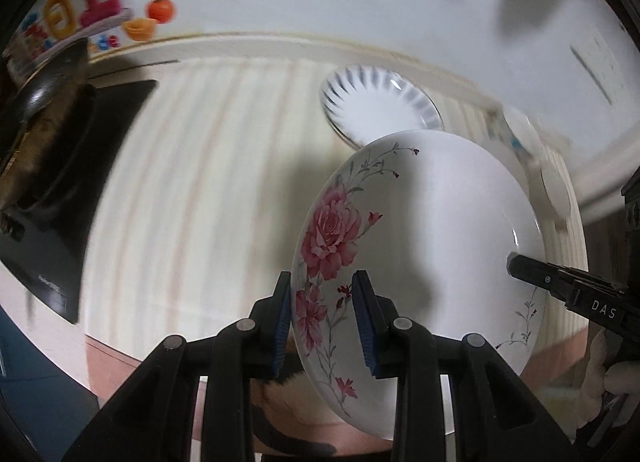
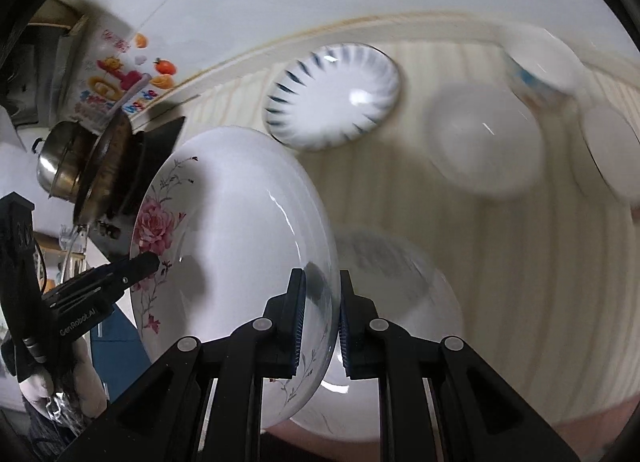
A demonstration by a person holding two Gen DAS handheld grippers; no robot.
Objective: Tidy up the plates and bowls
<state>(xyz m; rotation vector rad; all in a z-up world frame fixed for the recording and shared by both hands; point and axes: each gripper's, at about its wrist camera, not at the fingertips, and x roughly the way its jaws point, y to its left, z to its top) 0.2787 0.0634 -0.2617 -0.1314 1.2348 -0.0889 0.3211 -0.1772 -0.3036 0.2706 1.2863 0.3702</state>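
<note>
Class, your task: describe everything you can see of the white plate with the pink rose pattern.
The white glossy plate with pink roses and thin grey stems looks ceramic, round and shallow. It is lifted and tilted on edge above the cream striped mat. The left tongs grip its flowered rim, and the right tongs grip the opposite rim, fingers on both faces. Nothing else visibly touches it; a blue-rayed white dish lies beyond.

Rose plate glossy glazed ceramic; pot shiny metal.
</note>
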